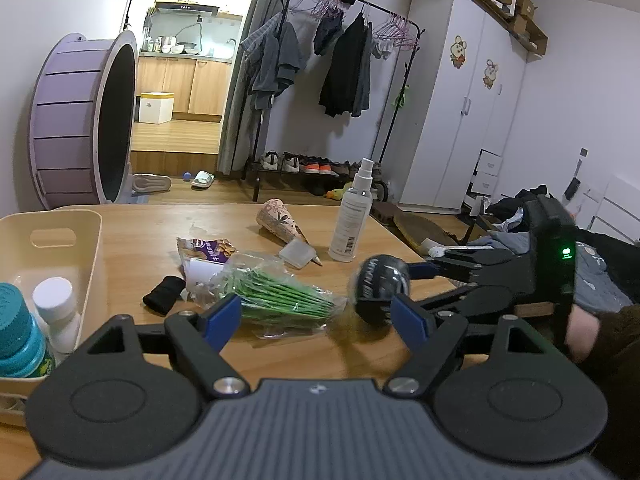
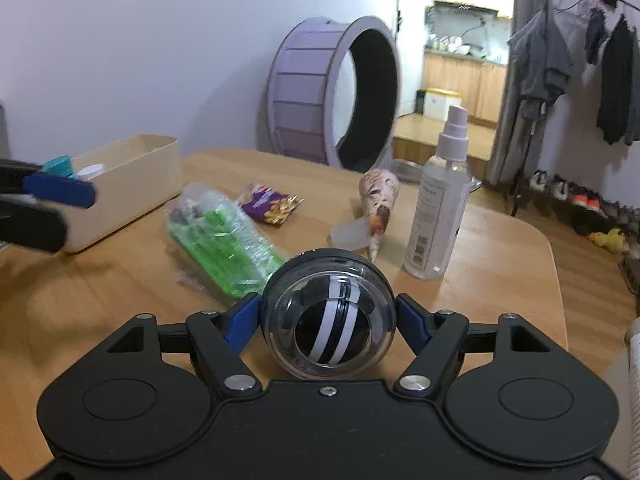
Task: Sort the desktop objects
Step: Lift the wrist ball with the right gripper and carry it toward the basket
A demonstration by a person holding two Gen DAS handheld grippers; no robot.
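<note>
Left view: the left gripper (image 1: pixel 316 316) hangs spread wide over the bag of green sticks (image 1: pixel 280 294) on the table (image 1: pixel 132 240), and right view: the right gripper (image 2: pixel 328 320) clamps the ball (image 2: pixel 329 316) above the tabletop.

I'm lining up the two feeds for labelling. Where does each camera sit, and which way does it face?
Left wrist view: sits behind the open left gripper, facing across the table toward the clothes rack; the right gripper and a hand show.
Right wrist view: sits behind the right gripper, shut on the gyro ball, facing the purple wheel; a left gripper finger shows.
Shared: ball, spray bottle, green packet, beige bin.
</note>
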